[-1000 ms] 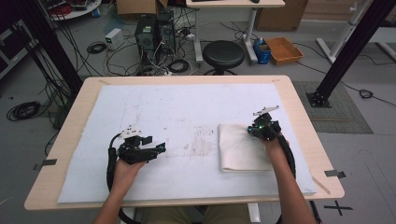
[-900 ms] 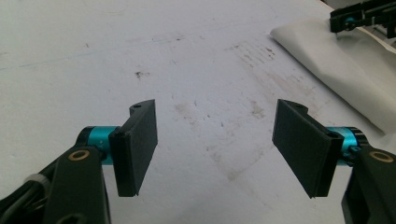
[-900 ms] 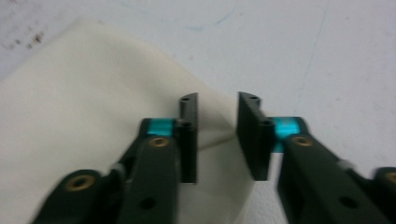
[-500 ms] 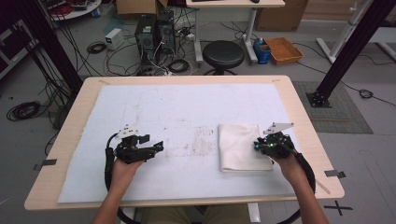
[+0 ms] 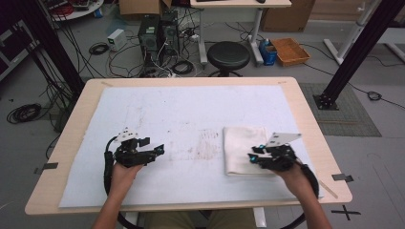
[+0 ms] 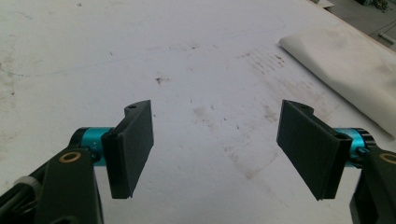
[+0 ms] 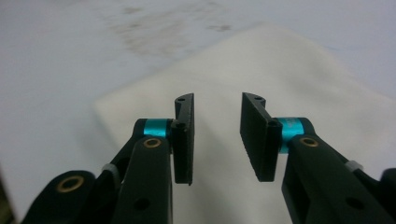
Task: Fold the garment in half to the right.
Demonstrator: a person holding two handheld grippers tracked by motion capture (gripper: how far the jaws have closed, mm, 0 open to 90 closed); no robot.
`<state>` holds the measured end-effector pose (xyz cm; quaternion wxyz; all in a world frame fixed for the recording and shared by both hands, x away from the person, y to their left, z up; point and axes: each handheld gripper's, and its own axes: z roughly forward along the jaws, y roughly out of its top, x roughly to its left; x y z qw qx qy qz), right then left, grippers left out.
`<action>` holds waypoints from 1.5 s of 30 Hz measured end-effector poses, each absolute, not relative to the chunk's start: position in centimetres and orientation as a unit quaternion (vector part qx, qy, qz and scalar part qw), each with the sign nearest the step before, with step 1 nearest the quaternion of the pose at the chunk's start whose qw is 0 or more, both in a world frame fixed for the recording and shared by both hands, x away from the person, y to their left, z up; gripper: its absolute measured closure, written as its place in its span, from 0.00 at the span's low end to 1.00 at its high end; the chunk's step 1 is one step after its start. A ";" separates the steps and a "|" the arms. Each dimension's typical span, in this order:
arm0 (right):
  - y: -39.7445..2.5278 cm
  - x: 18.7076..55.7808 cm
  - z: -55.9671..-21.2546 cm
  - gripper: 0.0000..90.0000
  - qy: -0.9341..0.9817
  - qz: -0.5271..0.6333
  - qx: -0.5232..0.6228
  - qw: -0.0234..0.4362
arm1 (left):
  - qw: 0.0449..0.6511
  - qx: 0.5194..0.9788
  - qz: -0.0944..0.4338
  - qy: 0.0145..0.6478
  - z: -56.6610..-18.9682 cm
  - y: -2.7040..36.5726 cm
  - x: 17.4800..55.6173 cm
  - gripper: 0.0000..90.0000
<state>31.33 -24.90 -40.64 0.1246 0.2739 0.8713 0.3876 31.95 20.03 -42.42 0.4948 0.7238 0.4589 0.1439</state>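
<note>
Right claw (image 7: 215, 140) part-spread, empty, poised low over the near edge of the folded cloth (image 5: 244, 149) on the bench's (image 5: 305, 119) right half. Left claw (image 6: 217, 149) spread wide, idle. Step looks like approach-to-grasp; next: lower, pinch cloth edge.

One folded white cloth (image 5: 246, 149) lay on one table (image 5: 191, 82), which carried one white sheet (image 5: 191, 114) over its top, and two hand-held grippers were over it, the left hand-held gripper (image 5: 155, 151) and the right hand-held gripper (image 5: 252, 159), each with two black jaws. On the floor behind stood one round black stool (image 5: 229, 54), one shallow orange tray (image 5: 290, 50) and one small white box (image 5: 116, 38). Two dark computer towers (image 5: 158, 29) stood side by side there, and two black slanted posts (image 5: 359, 50) rose at the table's far corners.
</note>
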 end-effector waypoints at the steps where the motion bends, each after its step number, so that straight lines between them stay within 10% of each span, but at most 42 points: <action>1: -23.8 31.3 -41.0 0.83 0.880 0.381 0.261 0.113 | 0.496 0.723 0.143 0.459 -42.4 20.0 31.9 0.30; 16: -28.8 32.1 -41.9 0.75 0.875 0.321 0.339 0.127 | 0.499 0.719 0.145 0.462 -42.4 20.5 32.1 0.30; 25: -29.9 32.5 -40.4 0.24 0.827 0.388 0.358 0.191 | 0.504 0.723 0.150 0.448 -42.2 21.0 31.9 0.29; 45: -32.3 32.3 -39.3 0.23 0.800 0.385 0.392 0.240 | 0.519 0.726 0.168 0.418 -41.4 22.0 30.9 0.29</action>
